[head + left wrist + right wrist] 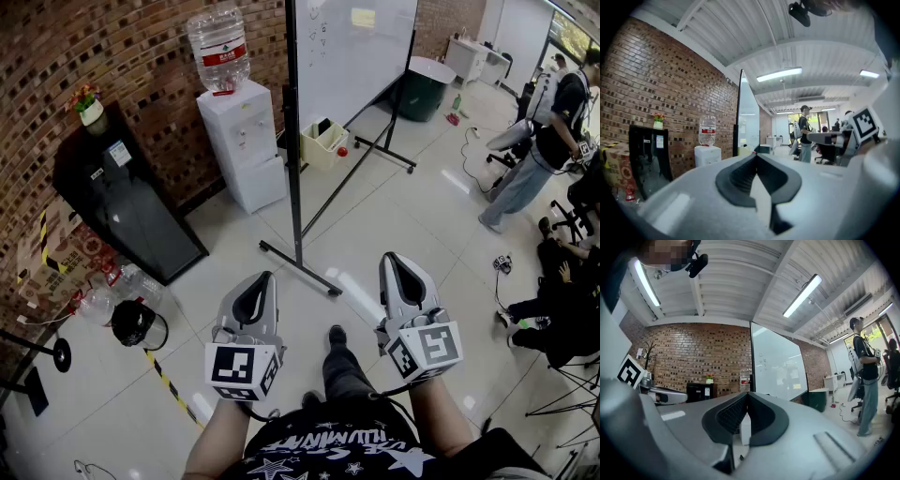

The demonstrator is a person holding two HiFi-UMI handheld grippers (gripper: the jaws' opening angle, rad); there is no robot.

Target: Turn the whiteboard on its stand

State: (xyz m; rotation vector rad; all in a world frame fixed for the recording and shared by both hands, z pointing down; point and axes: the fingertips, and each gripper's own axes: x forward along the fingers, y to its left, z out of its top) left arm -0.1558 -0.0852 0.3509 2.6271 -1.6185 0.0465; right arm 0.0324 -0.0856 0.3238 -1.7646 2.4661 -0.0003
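Observation:
The whiteboard (352, 47) stands on a black wheeled stand (293, 150) ahead of me, its white face turned to the right. Its near foot bar (300, 267) lies on the floor just beyond my grippers. My left gripper (261, 279) is shut and empty, held low and short of the stand's foot. My right gripper (394, 261) is also shut and empty, to the right of the foot. The left gripper view shows the left gripper (756, 157) with jaws together and the whiteboard (749, 117) edge-on. The right gripper view shows the right gripper (747, 394) closed and the board's face (780, 369).
A white water dispenser (242, 141) and a black cabinet (122, 202) line the brick wall on the left. A yellow box (323, 145) and a green bin (422, 89) sit behind the board. A person (539, 141) stands at the right; others sit near chairs (562, 309).

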